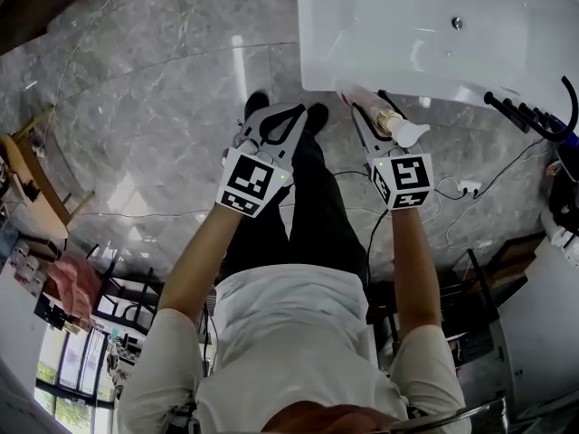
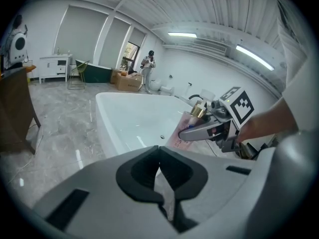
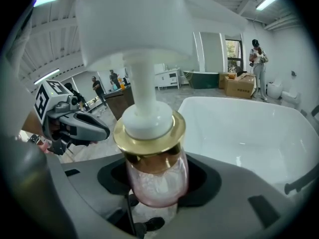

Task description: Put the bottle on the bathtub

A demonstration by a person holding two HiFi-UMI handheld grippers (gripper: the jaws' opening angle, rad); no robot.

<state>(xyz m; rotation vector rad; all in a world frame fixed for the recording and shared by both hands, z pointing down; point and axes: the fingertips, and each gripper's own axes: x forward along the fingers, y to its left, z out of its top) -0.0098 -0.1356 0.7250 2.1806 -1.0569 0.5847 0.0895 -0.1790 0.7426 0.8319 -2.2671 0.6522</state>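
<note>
Right gripper [image 1: 364, 116] clamped on bottle [image 3: 155, 168]; its long axis points at bathtub [image 1: 380, 34], base at near rim, pump toward person. Left gripper [image 2: 159, 171] closed, empty, farther off.

Bright, even indoor light; fisheye views.
I saw ceiling strip lights [image 2: 251, 56] glaring off the marble floor [image 1: 163, 125] and the bathtub [image 1: 362, 70] rim; both gripper views darkened and bent at their edges, and the bottle [image 3: 152, 168] pump blurred close-up.

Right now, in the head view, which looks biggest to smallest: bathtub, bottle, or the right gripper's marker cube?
1. The bathtub.
2. The bottle and marker cube look alike; the cube is nearer the camera, so no ranking.
</note>
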